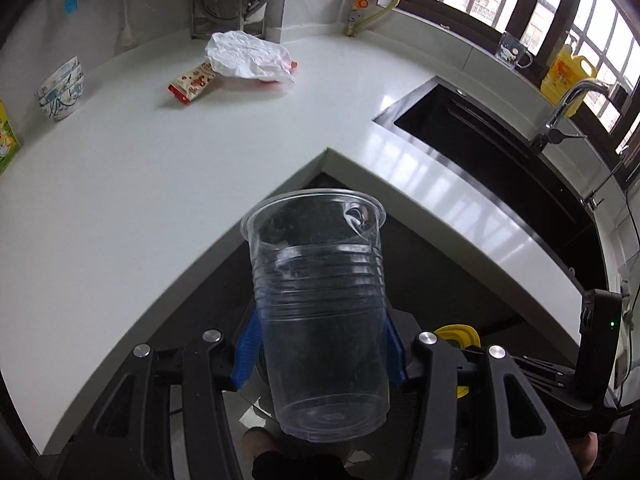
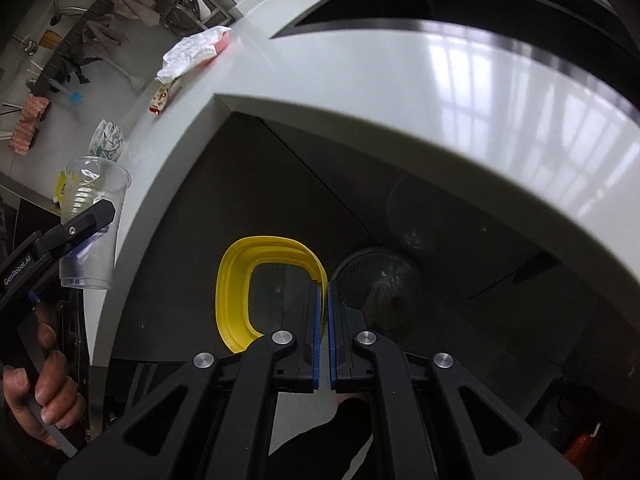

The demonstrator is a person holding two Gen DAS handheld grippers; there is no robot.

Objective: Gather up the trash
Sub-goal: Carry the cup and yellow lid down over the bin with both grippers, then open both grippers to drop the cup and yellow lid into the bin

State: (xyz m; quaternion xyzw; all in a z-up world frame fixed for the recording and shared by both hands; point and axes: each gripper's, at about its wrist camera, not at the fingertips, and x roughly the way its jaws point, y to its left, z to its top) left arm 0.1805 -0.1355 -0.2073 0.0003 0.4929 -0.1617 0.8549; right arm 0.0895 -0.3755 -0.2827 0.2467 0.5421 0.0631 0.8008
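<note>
A: Left wrist view: white L-shaped counter [image 1: 160, 168], sink [image 1: 460, 128] under windows. Cup?
B: Clear cup [image 1: 320, 312] clamped in left gripper [image 1: 320, 344]. Right gripper [image 2: 325, 312] pinches yellow lid [image 2: 240, 280].

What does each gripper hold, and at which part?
Left gripper holds the clear plastic cup by its lower side walls; right gripper pinches the yellow lid rim.

One clear plastic cup [image 1: 320, 312] at lower centre. On the bench [image 1: 160, 168], upper left: one crumpled white wrapper [image 1: 250, 58], one red snack packet [image 1: 192, 86], one stack of patterned bowls [image 1: 62, 90]. One yellow lid [image 2: 240, 280]. Two tools: the left tool [image 1: 320, 344] and the right tool [image 2: 325, 320].
</note>
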